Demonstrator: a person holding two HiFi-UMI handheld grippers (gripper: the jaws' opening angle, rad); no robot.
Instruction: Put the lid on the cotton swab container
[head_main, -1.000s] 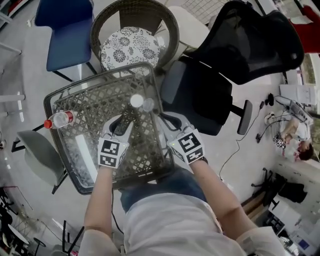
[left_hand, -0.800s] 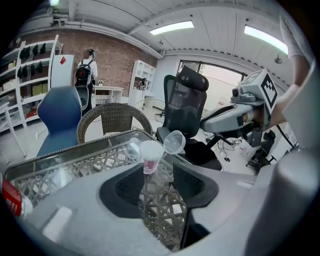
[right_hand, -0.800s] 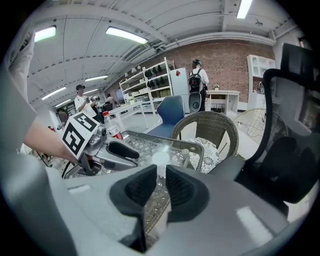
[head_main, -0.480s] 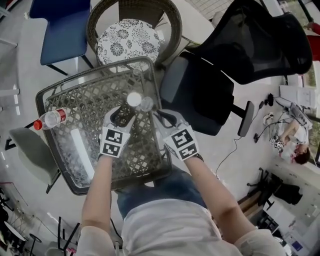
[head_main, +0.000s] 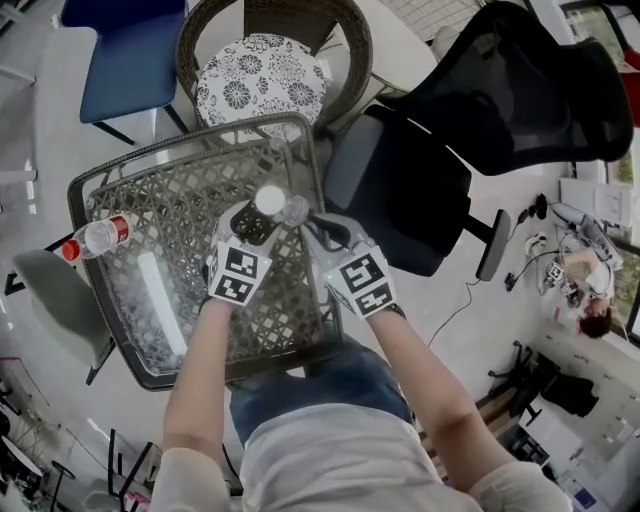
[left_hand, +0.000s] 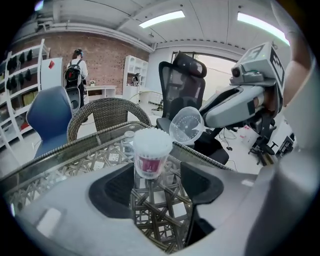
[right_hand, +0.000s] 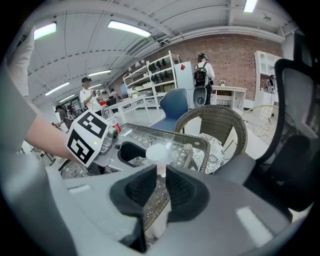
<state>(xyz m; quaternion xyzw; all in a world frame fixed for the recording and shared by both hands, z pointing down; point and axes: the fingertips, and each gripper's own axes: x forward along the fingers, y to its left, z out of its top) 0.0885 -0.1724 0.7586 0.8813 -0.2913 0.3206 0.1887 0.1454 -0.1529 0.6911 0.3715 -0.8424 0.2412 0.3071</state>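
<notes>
Cotton swab container (left_hand: 150, 155): upright on the table (head_main: 150, 290), uncovered.
Left gripper (left_hand: 157, 182): I see jaws opening wide, pads off the container.
Right gripper (right_hand: 161, 172): pinching the clear lid (left_hand: 186, 125) just beside it.

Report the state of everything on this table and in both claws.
Swab container: upright, uncovered, full.
Lid: off the container, tilted.
Right claw: shut on lid.
Left claw: opening, container between its tips, ungripped.
Water bottle: lying on its side, capped.
</notes>
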